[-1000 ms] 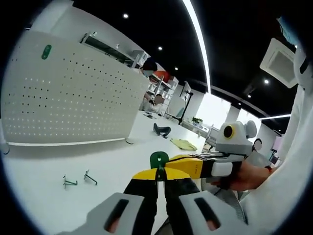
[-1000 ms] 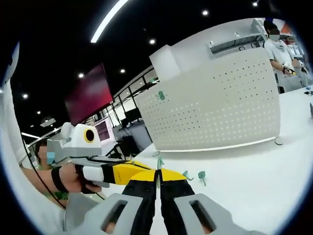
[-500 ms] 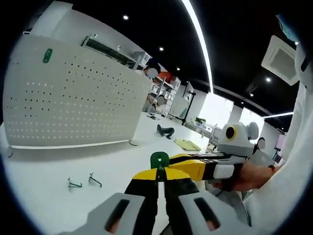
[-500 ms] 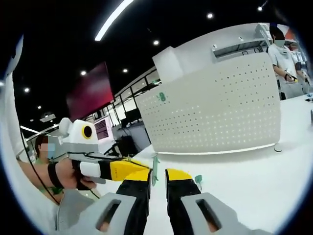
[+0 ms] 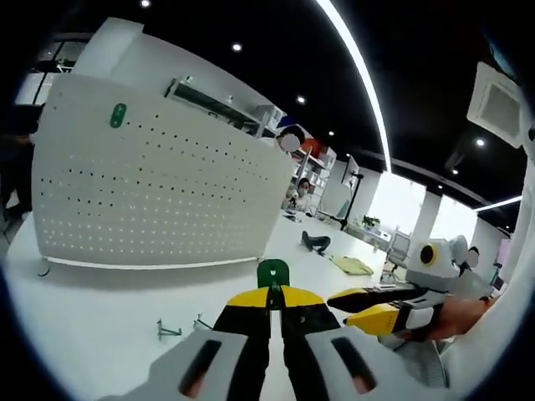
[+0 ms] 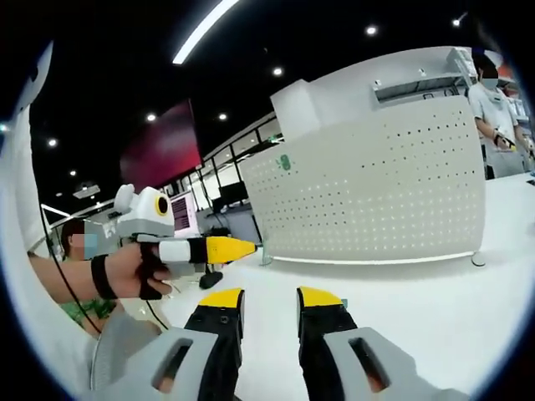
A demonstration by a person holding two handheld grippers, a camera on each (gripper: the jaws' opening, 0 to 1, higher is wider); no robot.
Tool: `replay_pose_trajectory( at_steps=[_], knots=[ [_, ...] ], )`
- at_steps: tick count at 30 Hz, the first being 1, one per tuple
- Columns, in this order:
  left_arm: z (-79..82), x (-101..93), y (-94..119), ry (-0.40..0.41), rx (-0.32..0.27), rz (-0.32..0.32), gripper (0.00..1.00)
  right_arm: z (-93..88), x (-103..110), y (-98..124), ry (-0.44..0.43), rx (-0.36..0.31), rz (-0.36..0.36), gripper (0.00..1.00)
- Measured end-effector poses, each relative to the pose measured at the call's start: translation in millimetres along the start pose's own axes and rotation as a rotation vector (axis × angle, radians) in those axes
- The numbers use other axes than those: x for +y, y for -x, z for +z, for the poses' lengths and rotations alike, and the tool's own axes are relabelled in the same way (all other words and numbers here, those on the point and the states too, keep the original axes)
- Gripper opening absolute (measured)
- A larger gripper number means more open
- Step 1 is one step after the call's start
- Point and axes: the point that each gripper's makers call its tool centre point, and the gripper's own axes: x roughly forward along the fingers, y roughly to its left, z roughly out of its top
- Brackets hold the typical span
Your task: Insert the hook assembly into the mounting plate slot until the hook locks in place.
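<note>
Now the handover is done: the left gripper (image 5: pixel 269 302) has its yellow tips pressed together on the green hook assembly (image 5: pixel 272 274), whose round head stands up just above them; a second ago both grippers were pinching it between them, and half a second ago the right one had begun to part. In the right gripper view the right gripper (image 6: pixel 269 299) shows its jaws spread apart with nothing between them, and the left gripper (image 6: pixel 242 248) sits off to the left, carried clear, its tips together; the hook itself is too small to make out there. The white perforated mounting plate (image 5: pixel 150 196) stands upright on the white table (image 5: pixel 92 313), farther off and to the left, with another green hook (image 5: pixel 118 115) already seated near its upper left corner; two loose wire hooks (image 5: pixel 182 327) lie on the table nearer in. Seemingly the hook now rides on one gripper alone, so the step ahead is likely the carry to the plate; the hook is still well apart from any slot, and nothing is locked yet.
</note>
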Motion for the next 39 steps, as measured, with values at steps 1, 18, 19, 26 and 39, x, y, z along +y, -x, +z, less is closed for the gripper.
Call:
replay_pose_trajectory(
  at_steps=[1, 18, 19, 26, 39],
  knots=[
    [1.9, 2.8, 0.2, -0.007, -0.002, 0.012, 0.03, -0.4, -0.4, 0.2, 0.001, 0.002, -0.001, 0.25],
    [36.9, 38.5, -6.1, -0.066, -0.077, 0.164, 0.03, 4.7, -1.0, 1.6, 0.071, -0.019, -0.015, 0.46],
    [38.8, 40.7, -6.1, -0.069, -0.078, 0.177, 0.03, 4.8, -1.6, 1.7, 0.070, -0.020, -0.018, 0.48],
    [57.5, 51.9, -8.8, -0.113, -0.096, 0.252, 0.03, 4.2, -4.4, 2.8, 0.062, -0.023, -0.027, 0.51],
    [80.7, 75.6, -13.0, -0.173, -0.111, 0.390, 0.03, 4.7, -6.3, 4.0, 0.064, -0.023, -0.036, 0.56]
  ],
)
